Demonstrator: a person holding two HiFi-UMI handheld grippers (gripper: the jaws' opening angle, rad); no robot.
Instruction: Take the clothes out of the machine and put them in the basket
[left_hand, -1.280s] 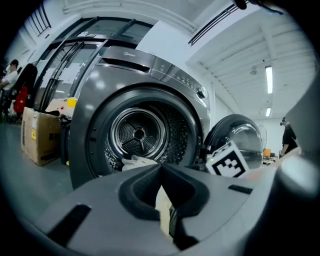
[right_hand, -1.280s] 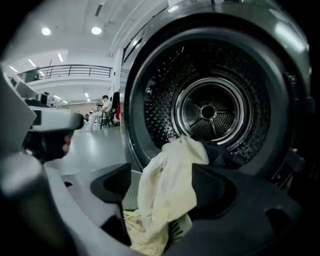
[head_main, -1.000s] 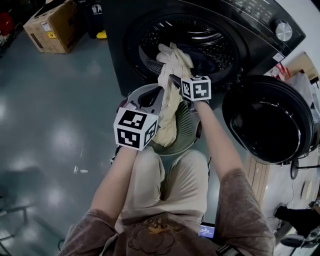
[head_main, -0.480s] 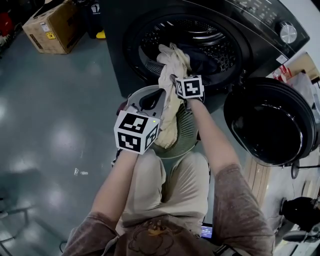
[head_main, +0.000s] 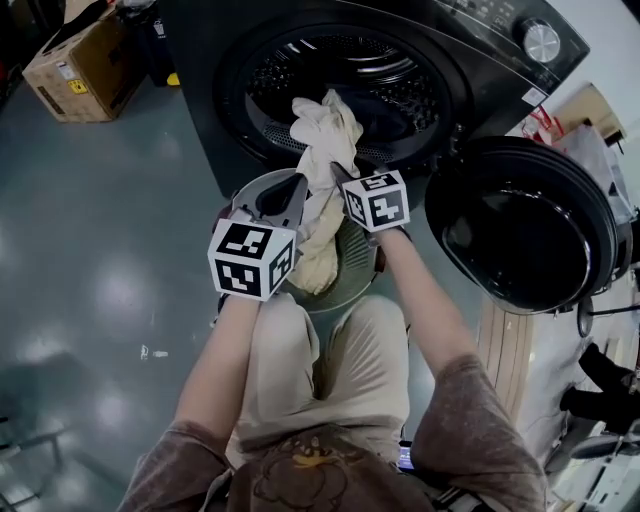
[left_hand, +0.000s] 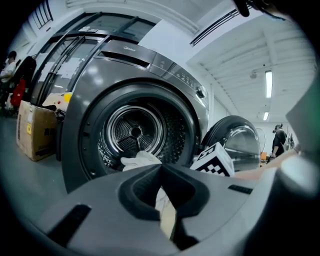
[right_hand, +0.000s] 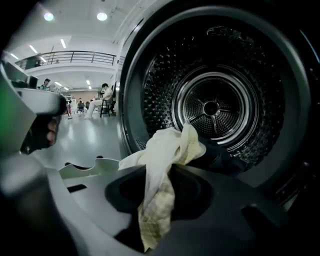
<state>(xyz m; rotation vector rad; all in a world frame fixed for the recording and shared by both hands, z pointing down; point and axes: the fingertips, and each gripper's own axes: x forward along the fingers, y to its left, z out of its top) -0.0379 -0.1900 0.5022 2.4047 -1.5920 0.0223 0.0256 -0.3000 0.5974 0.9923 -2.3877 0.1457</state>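
1 cardboard box (head_main: 75, 60), machine door (head_main: 520, 225) open

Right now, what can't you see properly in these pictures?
- Inside of the basket: head view, the cream cloth covers it.
- Dark clothes in the drum: right gripper view, too dark to count.
- Control panel print: head view, too small.

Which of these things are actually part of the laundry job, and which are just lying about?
Part of the job:
washing machine
its open door
cream cloth
dark clothes in the drum
basket
left gripper, shut on the cloth
right gripper, whose jaws have just been closing on it

Just lying about:
cardboard box on the floor beside the machine
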